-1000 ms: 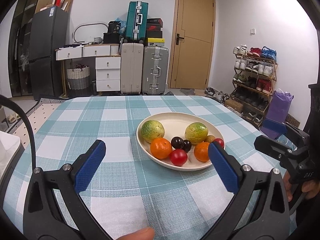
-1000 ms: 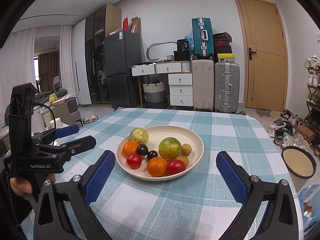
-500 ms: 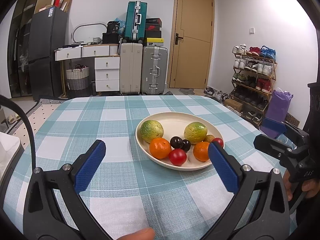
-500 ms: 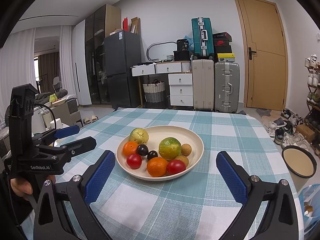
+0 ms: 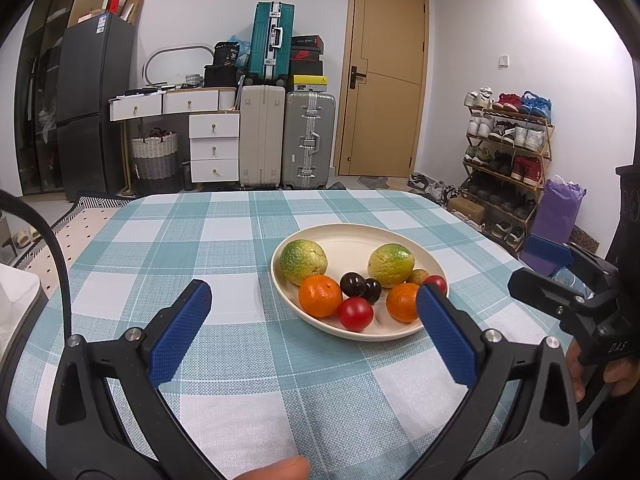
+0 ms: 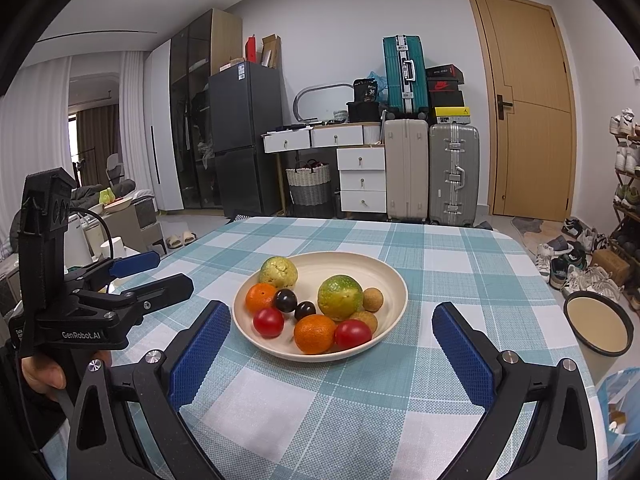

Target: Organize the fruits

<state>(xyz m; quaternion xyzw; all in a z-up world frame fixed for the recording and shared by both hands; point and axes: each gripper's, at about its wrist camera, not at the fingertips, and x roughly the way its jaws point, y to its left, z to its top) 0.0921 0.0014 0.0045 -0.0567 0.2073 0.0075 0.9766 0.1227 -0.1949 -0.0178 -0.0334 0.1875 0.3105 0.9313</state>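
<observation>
- On the checked counter (image 6: 460, 264), the cream plate (image 6: 384, 276) is sitting with all the fruit piled inside: two green-yellow citrus, two oranges, two cherry tomatoes, two dark plums and two small tan longans.
- You are holding the left tool (image 5: 312, 320) with its blue pads wide apart and nothing between them, hovering short of the plate's near rim.
- You are keeping the right tool (image 6: 332, 350) just as wide apart and empty, low over the cloth, with the plate framed between its fingers.
- The nearest orange (image 6: 315, 334) is probably firm and light; you would be closing across its widest middle.
- The cherry tomato (image 6: 353, 333) touching it looks smooth and thin-skinned, so it is likely to slip or split under a hard squeeze; a gentle grip is suiting it better.
- The dark plums (image 6: 285, 300) are lying wedged between larger fruit, so reaching them first is risking rolling the neighbours.
</observation>
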